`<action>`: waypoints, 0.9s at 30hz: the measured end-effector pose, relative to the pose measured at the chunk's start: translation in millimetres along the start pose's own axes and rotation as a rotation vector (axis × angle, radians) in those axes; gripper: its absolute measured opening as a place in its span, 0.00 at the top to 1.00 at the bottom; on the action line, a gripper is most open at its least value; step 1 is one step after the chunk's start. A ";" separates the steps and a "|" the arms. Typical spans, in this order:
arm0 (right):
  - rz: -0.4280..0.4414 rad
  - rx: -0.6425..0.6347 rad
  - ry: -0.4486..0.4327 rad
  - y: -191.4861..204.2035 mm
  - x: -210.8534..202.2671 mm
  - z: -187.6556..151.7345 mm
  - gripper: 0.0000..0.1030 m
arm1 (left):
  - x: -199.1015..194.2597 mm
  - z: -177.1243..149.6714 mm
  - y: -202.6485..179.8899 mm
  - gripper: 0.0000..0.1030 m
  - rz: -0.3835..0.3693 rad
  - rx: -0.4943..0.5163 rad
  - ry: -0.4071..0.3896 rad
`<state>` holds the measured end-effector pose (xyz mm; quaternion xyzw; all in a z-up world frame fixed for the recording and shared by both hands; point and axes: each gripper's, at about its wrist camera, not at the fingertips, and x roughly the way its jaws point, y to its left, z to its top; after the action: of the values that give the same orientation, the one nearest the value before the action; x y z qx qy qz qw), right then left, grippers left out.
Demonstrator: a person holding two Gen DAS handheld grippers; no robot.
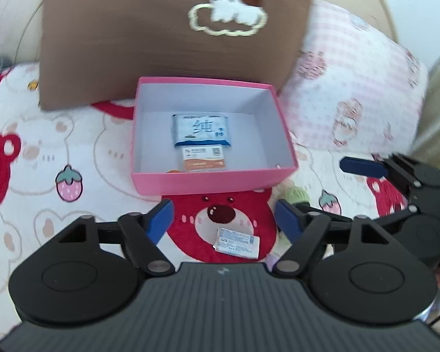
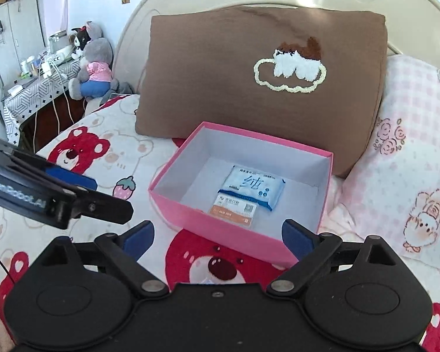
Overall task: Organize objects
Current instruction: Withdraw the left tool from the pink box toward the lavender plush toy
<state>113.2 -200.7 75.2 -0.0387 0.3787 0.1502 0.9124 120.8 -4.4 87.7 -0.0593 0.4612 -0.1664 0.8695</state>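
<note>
An open pink box (image 1: 208, 180) (image 2: 190, 211) sits on the bear-print bedspread. Inside lie a blue-white wipes pack (image 1: 201, 130) (image 2: 252, 187) and an orange-white packet (image 1: 203, 158) (image 2: 234, 209). A small white-blue packet (image 1: 237, 242) lies on the bedspread between my left fingers. My left gripper (image 1: 224, 220) is open and empty above it, in front of the box. My right gripper (image 2: 218, 239) is open and empty, just before the box's near wall. The right gripper shows at the right in the left wrist view (image 1: 363, 167); the left gripper shows at the left in the right wrist view (image 2: 73, 180).
A brown cushion (image 2: 249, 79) (image 1: 161, 38) leans on the headboard behind the box. A pink checked pillow (image 2: 410, 146) (image 1: 352, 88) lies to the right. A green soft item (image 1: 297, 193) lies by the box corner. A plush toy (image 2: 93, 67) and a cluttered table (image 2: 38, 85) stand far left.
</note>
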 end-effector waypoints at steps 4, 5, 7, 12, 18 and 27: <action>0.011 0.010 0.000 0.3 -14.2 -12.0 0.03 | -7.4 -9.2 -12.8 0.16 -0.018 0.033 0.037; 0.016 0.008 0.000 0.7 -17.6 -14.2 0.03 | -8.9 -11.2 -14.9 0.16 -0.022 0.031 0.048; 0.018 -0.010 -0.004 2.9 -25.0 -18.7 0.03 | -12.0 -14.8 -19.7 0.13 -0.026 0.048 0.055; 0.015 -0.053 -0.016 8.2 -44.0 -29.7 0.03 | -19.2 -23.4 -25.3 0.06 -0.028 0.077 0.064; 0.024 -0.115 -0.050 19.0 -67.6 -46.0 0.03 | -18.4 -36.0 -29.8 0.02 -0.027 0.105 0.070; 0.048 -0.139 -0.093 26.0 -76.0 -79.3 0.03 | -6.5 -57.4 -33.9 0.02 -0.069 0.114 0.096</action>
<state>0.7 -209.2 73.4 -0.0858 0.3254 0.1995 0.9203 62.3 -31.2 68.8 -0.0175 0.4897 -0.2249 0.8422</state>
